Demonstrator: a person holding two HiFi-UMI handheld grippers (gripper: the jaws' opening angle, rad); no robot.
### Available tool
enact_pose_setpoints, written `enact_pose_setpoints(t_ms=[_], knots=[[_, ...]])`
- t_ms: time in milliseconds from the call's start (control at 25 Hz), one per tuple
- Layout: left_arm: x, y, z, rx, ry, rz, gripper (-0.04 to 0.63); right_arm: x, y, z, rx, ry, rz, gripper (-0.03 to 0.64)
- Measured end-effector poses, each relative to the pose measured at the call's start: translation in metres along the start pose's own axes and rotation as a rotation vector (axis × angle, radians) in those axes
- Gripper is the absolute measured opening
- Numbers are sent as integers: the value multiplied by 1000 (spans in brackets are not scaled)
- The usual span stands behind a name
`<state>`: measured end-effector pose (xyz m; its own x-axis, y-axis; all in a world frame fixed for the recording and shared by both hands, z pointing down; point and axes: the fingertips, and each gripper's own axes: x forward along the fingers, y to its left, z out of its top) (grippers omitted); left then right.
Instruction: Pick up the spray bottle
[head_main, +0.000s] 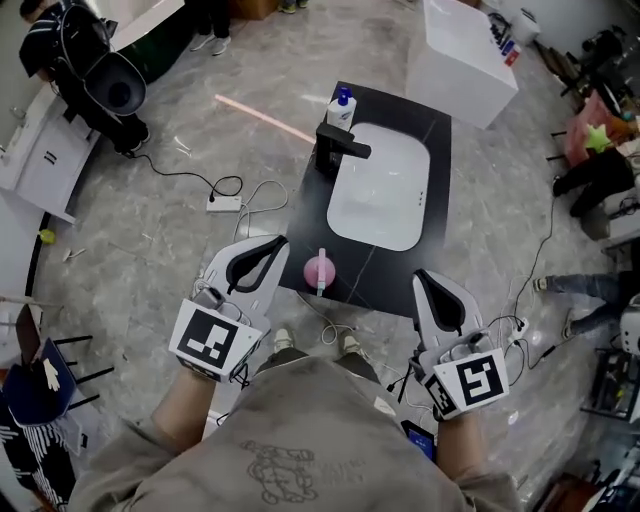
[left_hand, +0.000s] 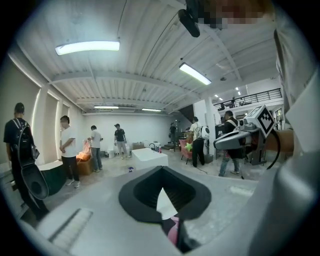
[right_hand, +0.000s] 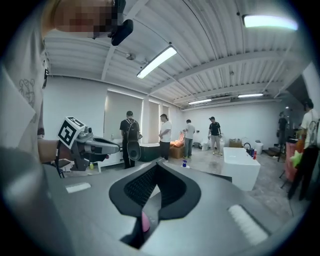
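spray bottle (head_main: 319, 270) at counter (head_main: 310, 225) near edge; left gripper (head_main: 283, 240), right gripper (head_main: 420, 273) seemingly closed.

Bright ceiling strip lights (left_hand: 87, 47) lit the room evenly; shadows were soft. Both gripper views bulged at dark rounded corners, with the near foreground blurred.

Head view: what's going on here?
A person holds a two-jaw gripper in each hand in front of a black counter with a white sink. The pink spray bottle stands untouched at the counter's near edge. The left gripper and the right gripper are on either side of it, both clear of it. Each has its jaws together on nothing. The pick-up has not begun.
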<state>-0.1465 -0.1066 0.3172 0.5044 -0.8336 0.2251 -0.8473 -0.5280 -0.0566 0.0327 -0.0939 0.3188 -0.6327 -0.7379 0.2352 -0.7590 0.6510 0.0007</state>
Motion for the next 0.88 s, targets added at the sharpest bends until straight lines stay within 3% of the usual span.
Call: enact_pose_setpoints(t_ms=[280, 600, 880], knots=[[4, 0, -12, 71, -9, -167, 0, -3, 11, -3, 33, 5, -100, 28], [4, -6, -19, 139, -8, -278, 0, -5, 16, -6, 55, -2, -161, 28], [12, -8, -24, 134, 10, -277, 32, -1, 9, -11, 62, 1, -153, 28]])
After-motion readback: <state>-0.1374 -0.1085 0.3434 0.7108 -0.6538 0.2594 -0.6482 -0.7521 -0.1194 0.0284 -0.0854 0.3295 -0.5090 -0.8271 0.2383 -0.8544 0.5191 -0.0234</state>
